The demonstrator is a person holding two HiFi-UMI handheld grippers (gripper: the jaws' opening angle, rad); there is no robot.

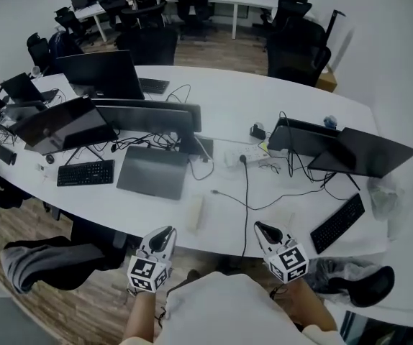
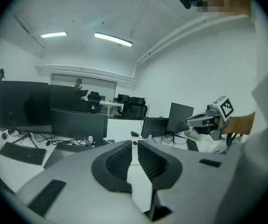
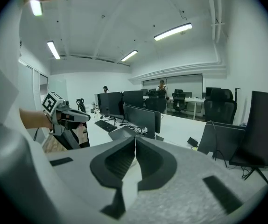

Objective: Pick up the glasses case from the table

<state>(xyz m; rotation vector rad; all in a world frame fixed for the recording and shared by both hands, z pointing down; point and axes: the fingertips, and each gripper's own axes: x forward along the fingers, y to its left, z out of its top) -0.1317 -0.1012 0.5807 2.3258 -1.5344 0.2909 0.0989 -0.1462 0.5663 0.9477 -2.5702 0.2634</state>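
The table (image 1: 228, 95) is smooth matt white, the floor (image 1: 221, 49) looks like wood planks, the left gripper (image 2: 135, 143) matt grey plastic.

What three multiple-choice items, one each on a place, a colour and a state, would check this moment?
1. Where does the closed grey laptop lie?
A. on the table, right of the black keyboard
B. on the floor
C. on a chair

2. What colour is the table?
A. red
B. white
C. green

3. How do the jaws of the right gripper stand?
A. wide apart
B. shut on a cable
C. together, nothing between them

Answers:
1 A: the head view shows the laptop on the table, just right of that keyboard.
2 B: its bare top is white.
3 C: the right gripper view shows the pads meeting with nothing between them.
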